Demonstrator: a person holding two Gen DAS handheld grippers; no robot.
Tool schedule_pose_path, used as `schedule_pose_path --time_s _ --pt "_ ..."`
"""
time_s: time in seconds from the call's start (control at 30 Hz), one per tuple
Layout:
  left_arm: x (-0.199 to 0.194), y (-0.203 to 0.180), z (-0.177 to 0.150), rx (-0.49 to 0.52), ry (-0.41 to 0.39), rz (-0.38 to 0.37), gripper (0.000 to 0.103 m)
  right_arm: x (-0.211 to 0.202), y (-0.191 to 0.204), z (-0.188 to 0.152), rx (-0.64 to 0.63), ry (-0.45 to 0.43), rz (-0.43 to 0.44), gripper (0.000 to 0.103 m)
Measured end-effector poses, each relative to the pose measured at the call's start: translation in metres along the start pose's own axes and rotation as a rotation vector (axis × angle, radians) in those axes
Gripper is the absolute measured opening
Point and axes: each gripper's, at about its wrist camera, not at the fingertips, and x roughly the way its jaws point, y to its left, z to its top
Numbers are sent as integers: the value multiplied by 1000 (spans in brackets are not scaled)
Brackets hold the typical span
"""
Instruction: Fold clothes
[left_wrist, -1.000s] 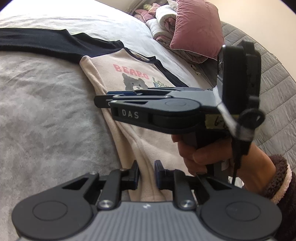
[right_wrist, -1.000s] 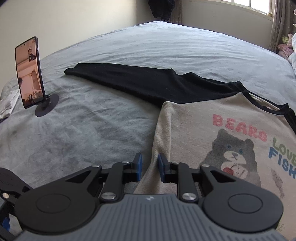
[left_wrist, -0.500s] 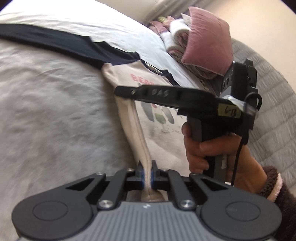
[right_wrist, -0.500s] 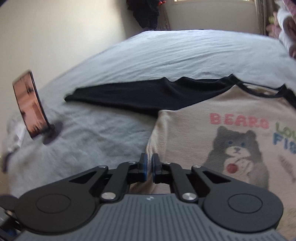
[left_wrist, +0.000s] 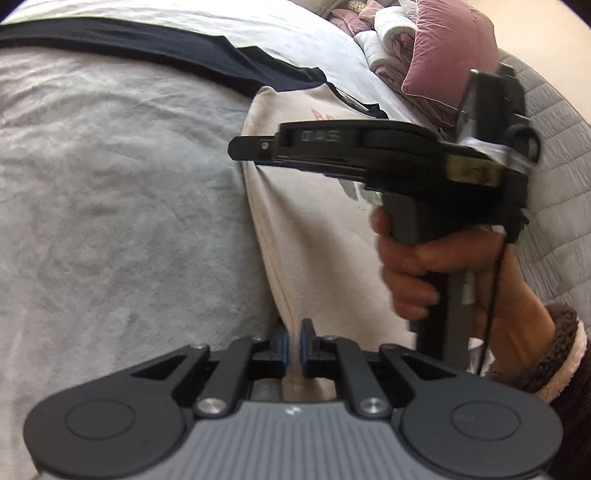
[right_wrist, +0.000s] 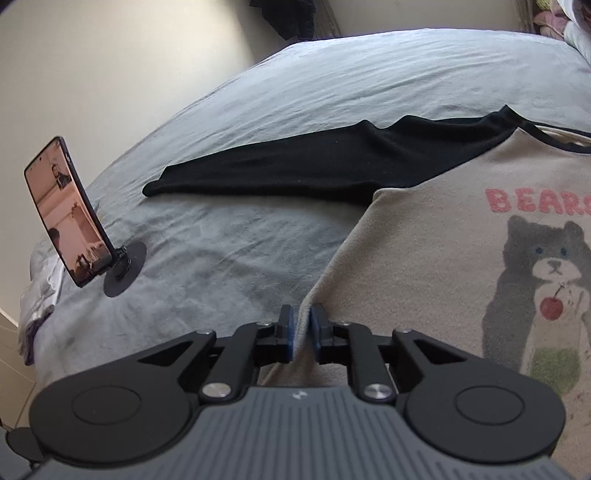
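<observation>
Left wrist view: the left hand-held gripper (left_wrist: 291, 347) pinches the side edge of the cream bear shirt (left_wrist: 295, 221) lying on the bed (left_wrist: 110, 184). Right wrist view: the right hand-held gripper (right_wrist: 302, 334) pinches the shirt's edge (right_wrist: 424, 258) nearer its black sleeve (right_wrist: 295, 166); a phone (right_wrist: 70, 210) stands on the bed

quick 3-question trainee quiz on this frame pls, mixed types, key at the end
1. True or false: the left gripper and the right gripper are each shut on the side edge of the cream shirt.
2. Multiple choice: the shirt's black sleeve is A) folded over the bear print, B) stretched out flat on the grey bedspread, C) held in a gripper.
3. Fill in: the phone stands tilted on a round ____ on the bed.

Key: 1 true; 2 B; 3 stand.
</observation>
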Motion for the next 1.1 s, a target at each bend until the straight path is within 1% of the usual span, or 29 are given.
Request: schedule_pose_path --time_s 0.03,0.07,0.1,0.17,0.2,0.23,0.33,0.4,0.53,0.63,0.73,0.8,0.83,0.87,0.9,0.93,0.97,1.0,1.03,1.1 --pt "-4 1 0 3 -12 5 15 -6 0 0 11 3 15 38" --pt "-7 2 1 10 -25 8 20 -15 -2 -1 13 0 18 43" --pt "-11 3 2 13 -39 10 22 -26 -4 -3 13 -5 18 45" --pt "-14 5 5 4 -54 8 27 -46 -9 -8 12 -16 17 48" --pt "-14 7 7 -4 -55 7 29 -57 -15 -11 15 -22 -1 52" --pt "-13 7 8 -11 -50 6 32 -69 -23 -14 25 -27 -24 53" --pt "-13 9 6 -10 -27 11 35 -107 -51 -28 56 -46 -95 53" --pt "-13 8 4 -13 -28 20 35 -136 -72 -41 80 -61 -154 55" --pt "-10 9 -1 -31 -16 6 35 -196 -111 -80 140 -80 -289 56" --pt "-9 8 -7 -31 -6 -5 35 -238 -142 -108 248 -99 -365 56" --pt "-7 5 -12 -37 4 -15 33 -265 -160 -133 327 -131 -404 56" --pt "-6 5 -16 -55 12 -23 33 -274 -168 -147 370 -151 -410 56" --pt "-6 5 -18 -62 8 -15 30 -275 -172 -153 387 -157 -391 56" --pt "-6 4 -19 -65 2 0 24 -273 -176 -159 406 -157 -374 55" --pt "-6 4 -20 -66 -3 17 19 -274 -176 -161 404 -158 -371 48" --pt "-7 4 -22 -72 -10 34 10 -276 -176 -162 398 -160 -370 35" --pt "-8 5 -23 -85 -20 41 7 -278 -175 -163 392 -162 -369 28" --pt "-11 5 -24 -105 -34 42 7 -280 -174 -164 385 -164 -368 9" --pt "-15 5 -26 -116 -51 44 7 -282 -174 -164 379 -166 -366 9" --pt "-27 0 -28 -98 -88 51 6 -286 -172 -166 366 -170 -364 9"
